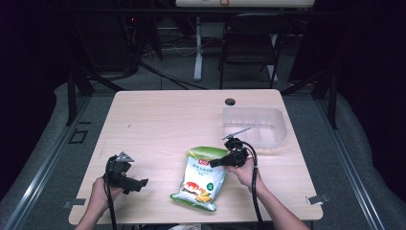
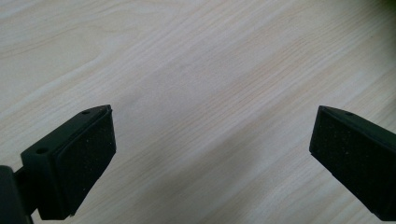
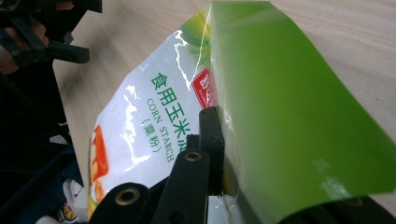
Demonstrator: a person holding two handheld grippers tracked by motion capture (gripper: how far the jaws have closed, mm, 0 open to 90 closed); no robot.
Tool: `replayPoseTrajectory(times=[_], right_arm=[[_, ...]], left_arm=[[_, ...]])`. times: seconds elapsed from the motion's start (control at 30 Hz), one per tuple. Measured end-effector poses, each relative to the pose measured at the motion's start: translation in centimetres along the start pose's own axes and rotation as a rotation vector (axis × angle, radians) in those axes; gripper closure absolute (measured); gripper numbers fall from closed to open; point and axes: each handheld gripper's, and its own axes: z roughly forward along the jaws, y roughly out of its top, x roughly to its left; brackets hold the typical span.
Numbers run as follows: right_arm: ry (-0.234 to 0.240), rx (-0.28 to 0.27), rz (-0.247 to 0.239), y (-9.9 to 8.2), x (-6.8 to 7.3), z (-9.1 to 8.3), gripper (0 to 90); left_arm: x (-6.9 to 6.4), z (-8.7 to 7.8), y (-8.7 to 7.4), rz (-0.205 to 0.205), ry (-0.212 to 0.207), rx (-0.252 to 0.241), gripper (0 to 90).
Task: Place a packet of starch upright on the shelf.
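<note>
Green-and-white corn starch bag (image 1: pixel 200 178) is pinched at its top by our right gripper (image 1: pixel 221 161); clear plastic bin (image 1: pixel 277 125) sits empty nearby, left gripper (image 1: pixel 140 184) gaping wide over the wooden table (image 1: pixel 158 120).

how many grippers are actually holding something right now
1. The right gripper is clamped on the top edge of the corn starch bag, near the middle of the table. The left gripper, at the table's near left, is open over bare wood.
</note>
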Motion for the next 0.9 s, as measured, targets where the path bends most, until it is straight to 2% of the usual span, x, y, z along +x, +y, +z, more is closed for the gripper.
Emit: replayPoseTrajectory(times=[0.17,0.23,0.37,0.63,0.67,0.7,0.9], right_arm=[[0.009,-0.028,-0.031,-0.2,1.1,-1.6,90.0],[-0.004,-0.034,-0.056,-0.1,2.0,-2.5,90.0],[-0.008,-0.041,-0.070,0.0,2.5,-3.0,90.0],[-0.003,-0.072,-0.127,0.4,4.8,-4.5,90.0],[0.001,-0.072,-0.146,0.4,5.3,-4.8,90.0],[0.006,-0.083,-0.140,0.4,5.5,-4.9,90.0],[0.025,-0.091,-0.162,0.5,6.2,-5.3,90.0]], left_arm=[[0.0,0.0,0.0,0.001,0.002,0.002,0.5],[0.0,0.0,0.0,0.002,0.003,0.004,0.7],[0.0,0.1,0.0,0.006,0.003,0.007,0.8],[0.0,0.1,0.0,0.007,0.001,0.010,0.9],[-0.1,0.1,0.0,0.007,0.002,0.009,0.9],[-0.1,0.1,0.0,0.007,0.002,0.009,0.9],[0.0,0.1,0.0,0.005,0.000,0.008,0.9]])
